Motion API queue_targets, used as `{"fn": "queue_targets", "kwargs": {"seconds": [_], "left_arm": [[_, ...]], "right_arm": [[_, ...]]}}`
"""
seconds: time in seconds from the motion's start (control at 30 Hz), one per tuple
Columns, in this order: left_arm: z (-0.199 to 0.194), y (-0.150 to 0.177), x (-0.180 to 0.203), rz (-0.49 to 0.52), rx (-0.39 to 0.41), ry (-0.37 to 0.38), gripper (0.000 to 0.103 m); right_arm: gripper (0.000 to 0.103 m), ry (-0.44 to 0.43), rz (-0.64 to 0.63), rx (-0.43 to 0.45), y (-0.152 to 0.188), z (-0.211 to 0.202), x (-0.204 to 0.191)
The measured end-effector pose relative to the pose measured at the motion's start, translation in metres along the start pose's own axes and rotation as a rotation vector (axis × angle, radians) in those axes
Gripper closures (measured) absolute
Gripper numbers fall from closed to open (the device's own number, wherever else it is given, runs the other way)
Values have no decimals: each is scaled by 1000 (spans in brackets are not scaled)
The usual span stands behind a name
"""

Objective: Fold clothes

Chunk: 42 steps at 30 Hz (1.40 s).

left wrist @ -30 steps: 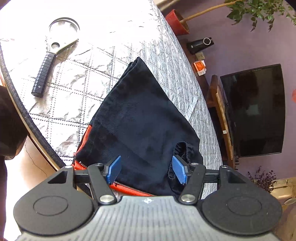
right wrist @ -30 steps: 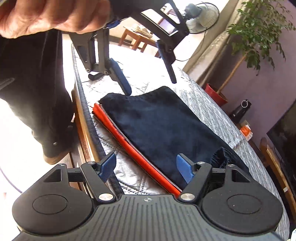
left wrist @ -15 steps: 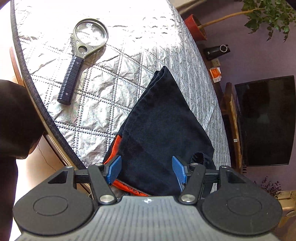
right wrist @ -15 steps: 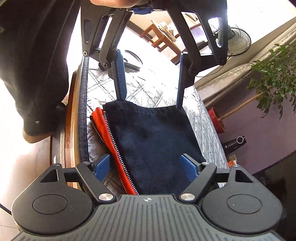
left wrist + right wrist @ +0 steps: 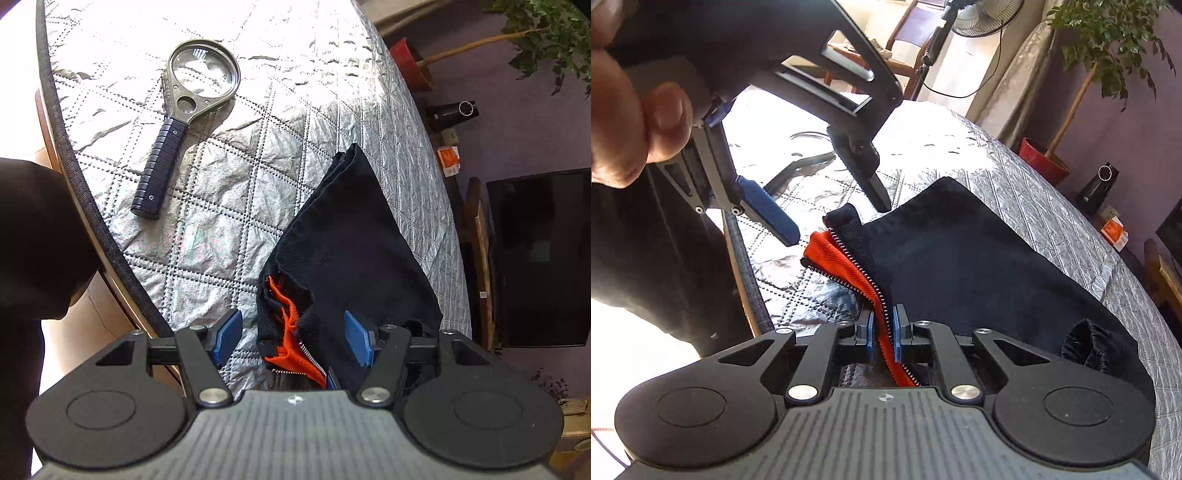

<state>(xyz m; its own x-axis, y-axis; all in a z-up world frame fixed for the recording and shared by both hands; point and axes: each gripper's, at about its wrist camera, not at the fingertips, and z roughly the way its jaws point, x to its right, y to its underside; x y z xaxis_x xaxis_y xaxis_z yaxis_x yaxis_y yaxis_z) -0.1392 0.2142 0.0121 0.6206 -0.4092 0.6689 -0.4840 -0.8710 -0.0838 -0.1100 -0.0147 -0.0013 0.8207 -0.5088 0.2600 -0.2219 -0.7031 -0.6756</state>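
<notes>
Orange zipper edge (image 5: 866,275) between the closing right hand-held gripper (image 5: 883,338).

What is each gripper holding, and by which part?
Right gripper is closing on the dark navy garment at its orange zipper edge. Left gripper holds nothing, jaws open.

Your right gripper (image 5: 882,338) points downward, its jaws closing with the orange zipper edge (image 5: 866,273) of the jacket (image 5: 979,266) between the blue pads. Your left gripper (image 5: 836,218) hangs over the jacket's far corner, tilted down, jaws apart and gripping nothing. Your left hand (image 5: 624,110) grips its handle, fingers curled around it.
</notes>
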Motion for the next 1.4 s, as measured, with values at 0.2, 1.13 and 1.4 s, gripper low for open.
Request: {"fn": "queue_targets", "kwargs": {"seconds": [0.2, 1.13, 1.4], "left_arm": [[19, -5, 4, -10, -43, 2, 42], [59, 1, 61, 233, -13, -104, 96], [52, 24, 96, 432, 76, -162, 96]], "right_arm": [[91, -4, 20, 21, -4, -10, 13], [32, 147, 348, 81, 54, -65, 107], [77, 295, 529, -118, 106, -31, 184]]}}
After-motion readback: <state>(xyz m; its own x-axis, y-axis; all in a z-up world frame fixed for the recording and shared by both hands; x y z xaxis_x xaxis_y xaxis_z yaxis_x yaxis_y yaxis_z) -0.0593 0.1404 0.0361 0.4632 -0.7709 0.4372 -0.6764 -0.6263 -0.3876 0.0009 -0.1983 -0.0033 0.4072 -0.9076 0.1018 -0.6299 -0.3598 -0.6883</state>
